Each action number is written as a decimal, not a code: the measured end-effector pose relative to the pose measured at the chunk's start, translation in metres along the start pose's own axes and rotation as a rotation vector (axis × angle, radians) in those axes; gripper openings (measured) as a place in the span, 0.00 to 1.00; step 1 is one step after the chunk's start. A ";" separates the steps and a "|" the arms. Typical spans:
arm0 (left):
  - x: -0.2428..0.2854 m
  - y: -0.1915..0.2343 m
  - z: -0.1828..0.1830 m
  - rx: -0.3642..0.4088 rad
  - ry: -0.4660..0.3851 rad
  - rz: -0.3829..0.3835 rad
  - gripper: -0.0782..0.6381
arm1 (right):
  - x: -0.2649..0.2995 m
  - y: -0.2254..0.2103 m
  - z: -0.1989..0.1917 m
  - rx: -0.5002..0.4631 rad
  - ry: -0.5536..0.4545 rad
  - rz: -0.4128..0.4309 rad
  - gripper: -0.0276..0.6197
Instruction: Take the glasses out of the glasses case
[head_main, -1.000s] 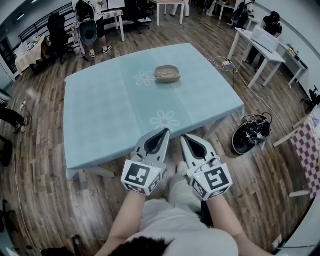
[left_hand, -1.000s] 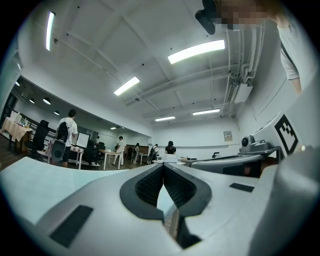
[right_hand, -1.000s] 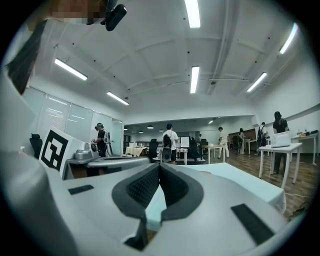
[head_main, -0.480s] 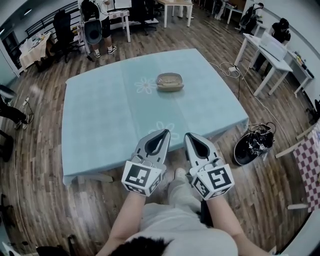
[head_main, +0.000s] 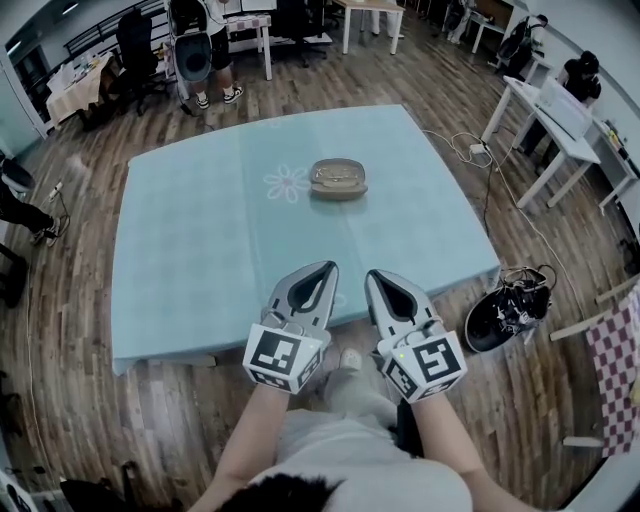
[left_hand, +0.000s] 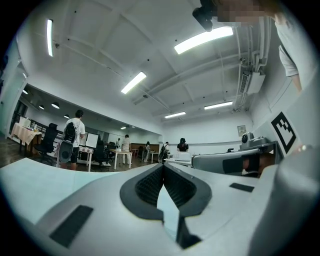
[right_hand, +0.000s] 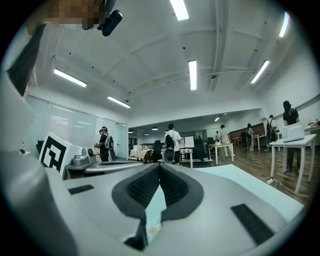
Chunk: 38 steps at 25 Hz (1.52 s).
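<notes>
The glasses case (head_main: 338, 178) lay crosswise, well ahead of and between the left gripper (head_main: 326, 268) and right gripper (head_main: 373, 276), both clenched empty

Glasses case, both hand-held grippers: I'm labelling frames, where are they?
glasses case (head_main: 338, 178), head view, middle of its top
left hand-held gripper (head_main: 329, 266), head view, closed fingertips
right hand-held gripper (head_main: 371, 275), head view, closed fingertips
</notes>
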<state>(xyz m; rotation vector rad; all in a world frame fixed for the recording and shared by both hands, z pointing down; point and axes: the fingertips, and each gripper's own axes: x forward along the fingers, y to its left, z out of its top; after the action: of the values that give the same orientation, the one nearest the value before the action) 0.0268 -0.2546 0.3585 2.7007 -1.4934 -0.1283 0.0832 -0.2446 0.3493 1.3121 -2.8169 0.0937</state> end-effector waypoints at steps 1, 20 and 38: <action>0.007 0.001 -0.001 0.000 0.003 0.007 0.12 | 0.004 -0.005 0.000 -0.002 0.000 0.016 0.05; 0.124 0.034 0.002 0.007 0.017 0.167 0.12 | 0.074 -0.107 0.010 -0.054 0.040 0.225 0.05; 0.153 0.066 -0.013 0.000 0.028 0.207 0.12 | 0.140 -0.144 -0.006 -0.092 0.088 0.293 0.05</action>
<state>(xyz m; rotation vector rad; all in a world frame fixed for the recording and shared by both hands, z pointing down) 0.0536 -0.4198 0.3698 2.5162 -1.7513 -0.0817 0.1031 -0.4439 0.3685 0.8497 -2.8770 0.0274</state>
